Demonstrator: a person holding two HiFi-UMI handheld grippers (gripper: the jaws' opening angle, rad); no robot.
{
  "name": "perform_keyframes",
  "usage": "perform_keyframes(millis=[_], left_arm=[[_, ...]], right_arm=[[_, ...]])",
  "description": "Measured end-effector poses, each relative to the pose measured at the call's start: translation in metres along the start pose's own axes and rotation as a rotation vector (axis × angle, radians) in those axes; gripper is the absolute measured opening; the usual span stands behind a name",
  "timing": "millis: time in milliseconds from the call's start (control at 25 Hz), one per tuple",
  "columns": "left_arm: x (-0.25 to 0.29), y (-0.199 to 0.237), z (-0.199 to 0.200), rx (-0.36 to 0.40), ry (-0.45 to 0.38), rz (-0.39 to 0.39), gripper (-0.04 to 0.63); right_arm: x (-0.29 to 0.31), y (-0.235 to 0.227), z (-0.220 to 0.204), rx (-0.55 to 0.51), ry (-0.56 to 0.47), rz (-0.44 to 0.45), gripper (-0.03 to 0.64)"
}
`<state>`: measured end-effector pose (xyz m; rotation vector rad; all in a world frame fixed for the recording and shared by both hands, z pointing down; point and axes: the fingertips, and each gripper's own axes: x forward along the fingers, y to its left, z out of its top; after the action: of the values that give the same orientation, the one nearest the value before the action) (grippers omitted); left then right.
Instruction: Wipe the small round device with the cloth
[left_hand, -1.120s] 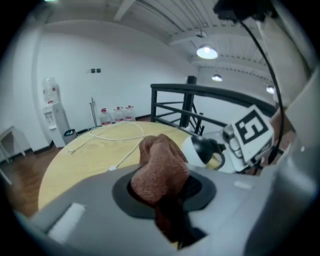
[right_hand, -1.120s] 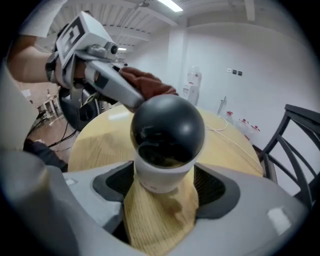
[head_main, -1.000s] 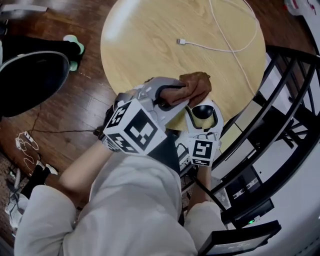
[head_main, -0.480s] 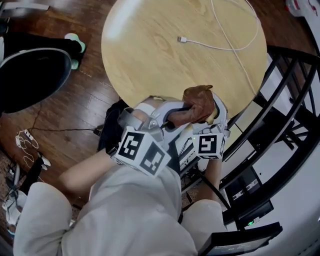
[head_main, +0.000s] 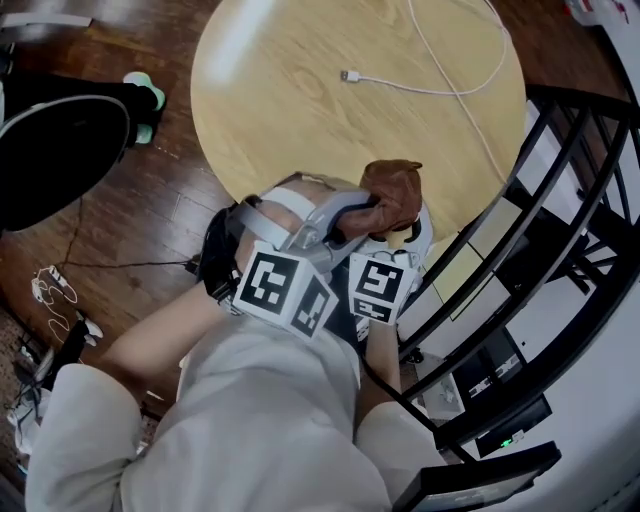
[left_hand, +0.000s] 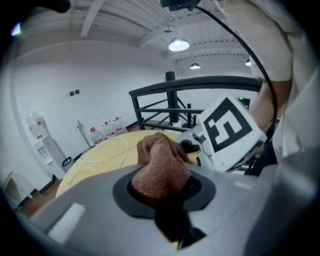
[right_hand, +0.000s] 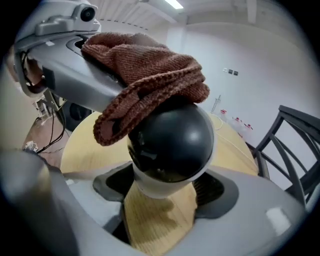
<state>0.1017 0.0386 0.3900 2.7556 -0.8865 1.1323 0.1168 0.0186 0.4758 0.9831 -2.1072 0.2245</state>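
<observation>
Head view: The left gripper (head_main: 345, 218) and right gripper (head_main: 402, 243) meet at the near edge of a round wooden table (head_main: 300, 120). A brown cloth (head_main: 392, 192) is bunched over the spot where they meet. A white cable (head_main: 450, 90) lies well apart, on the far side of the table.

Left gripper view: Its jaws are clamped on one end of the cloth. The free end reaches forward toward what the right gripper holds.

Right gripper view: Its jaws grip the white base of the small round device (right_hand: 172, 142), a black dome held over the table edge. The cloth lies across the dome's top and left side, touching it.

Progress: Wiping appears to be under way. The top is covered, while the dome's front and lower band are bare and probably remain to be wiped.
</observation>
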Motion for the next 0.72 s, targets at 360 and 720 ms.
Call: perform_keyframes(millis=[360, 720], left_arm=[[0.022, -0.004, -0.041, -0.123, 0.03, -0.108, 0.096], [0.05, -0.007, -0.072, -0.092, 0.11, -0.2, 0.097]], right_arm=[[0.001, -0.002, 0.0, 0.035, -0.006, -0.016, 0.367], [0.0, -0.001, 0.0, 0.01, -0.006, 0.008, 0.367]])
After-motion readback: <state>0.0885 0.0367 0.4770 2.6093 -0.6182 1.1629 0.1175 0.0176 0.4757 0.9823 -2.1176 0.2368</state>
